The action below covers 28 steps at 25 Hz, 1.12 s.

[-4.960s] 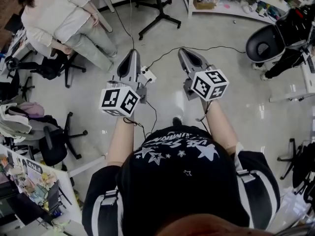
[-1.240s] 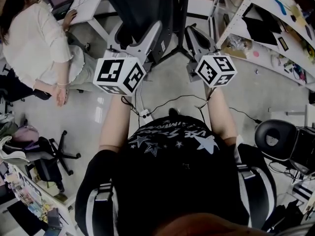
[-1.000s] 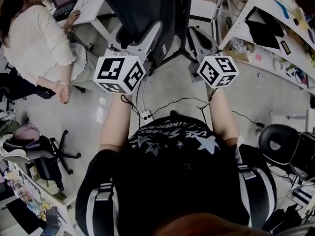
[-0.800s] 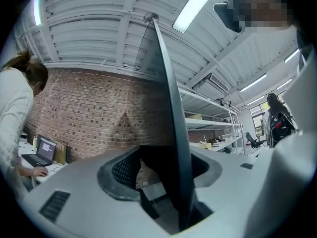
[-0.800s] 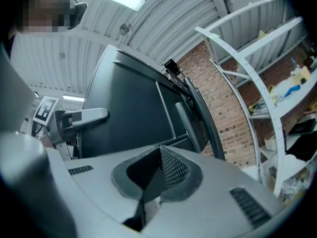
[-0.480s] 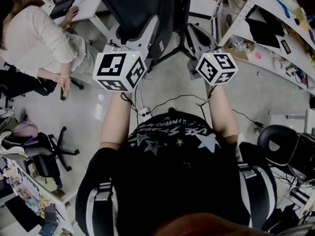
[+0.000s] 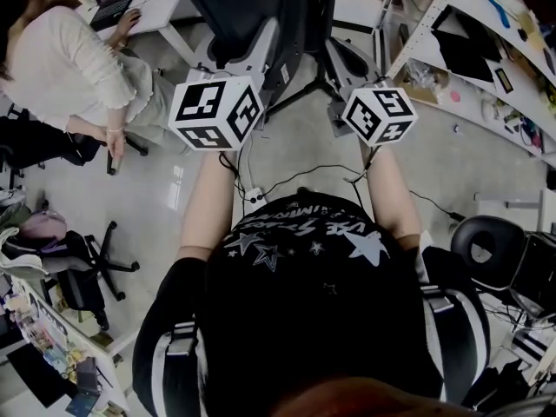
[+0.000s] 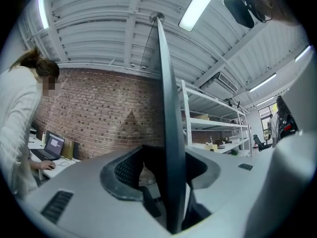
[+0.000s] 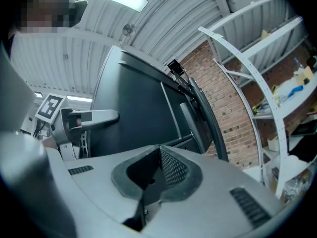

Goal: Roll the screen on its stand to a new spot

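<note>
Screen (image 7: 239, 3) on its stand (image 7: 327, 11) rises at twelve o'clock ahead of the person, its dark panel edge-on to the left gripper (image 8: 169, 175). That gripper's jaws have just been closing and clamp the panel's thin edge between their pads. The right gripper (image 9: 154, 172), at one o'clock beside the stand's pole, has its jaws pressed together on nothing. A seated person (image 7: 74, 72) works at ten o'clock; shelves (image 7: 473, 55) run at two o'clock.
</note>
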Available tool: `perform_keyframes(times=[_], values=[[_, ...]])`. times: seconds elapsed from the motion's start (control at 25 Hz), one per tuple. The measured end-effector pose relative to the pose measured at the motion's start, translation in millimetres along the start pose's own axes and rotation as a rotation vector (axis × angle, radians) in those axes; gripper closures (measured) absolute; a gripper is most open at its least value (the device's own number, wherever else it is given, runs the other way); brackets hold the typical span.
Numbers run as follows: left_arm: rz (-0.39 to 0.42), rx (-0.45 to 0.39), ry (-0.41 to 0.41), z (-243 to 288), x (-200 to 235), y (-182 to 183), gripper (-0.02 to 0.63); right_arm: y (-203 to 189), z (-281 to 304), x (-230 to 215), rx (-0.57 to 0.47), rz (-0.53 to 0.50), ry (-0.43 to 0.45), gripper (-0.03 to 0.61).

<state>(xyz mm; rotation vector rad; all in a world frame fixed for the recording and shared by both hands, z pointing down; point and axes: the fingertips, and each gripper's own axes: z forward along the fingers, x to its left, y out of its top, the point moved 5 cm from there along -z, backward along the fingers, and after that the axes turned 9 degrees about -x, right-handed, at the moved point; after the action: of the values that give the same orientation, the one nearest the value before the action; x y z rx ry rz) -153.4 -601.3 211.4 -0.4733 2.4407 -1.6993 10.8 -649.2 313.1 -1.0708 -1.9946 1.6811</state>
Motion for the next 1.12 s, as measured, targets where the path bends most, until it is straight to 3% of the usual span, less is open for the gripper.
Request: perform_keyframes(times=[0.64, 1.12], values=[[-0.002, -0.027, 0.041, -31.1, -0.4, 11.1, 0.387, 2.1, -46.0, 17.2, 0.001, -0.008, -0.056, 0.572], [-0.004, -0.040, 0.005, -60.9, -15.2, 20.0, 0.387, 0.0, -90.3, 58.9, 0.020, -0.027, -0.072, 0.571]])
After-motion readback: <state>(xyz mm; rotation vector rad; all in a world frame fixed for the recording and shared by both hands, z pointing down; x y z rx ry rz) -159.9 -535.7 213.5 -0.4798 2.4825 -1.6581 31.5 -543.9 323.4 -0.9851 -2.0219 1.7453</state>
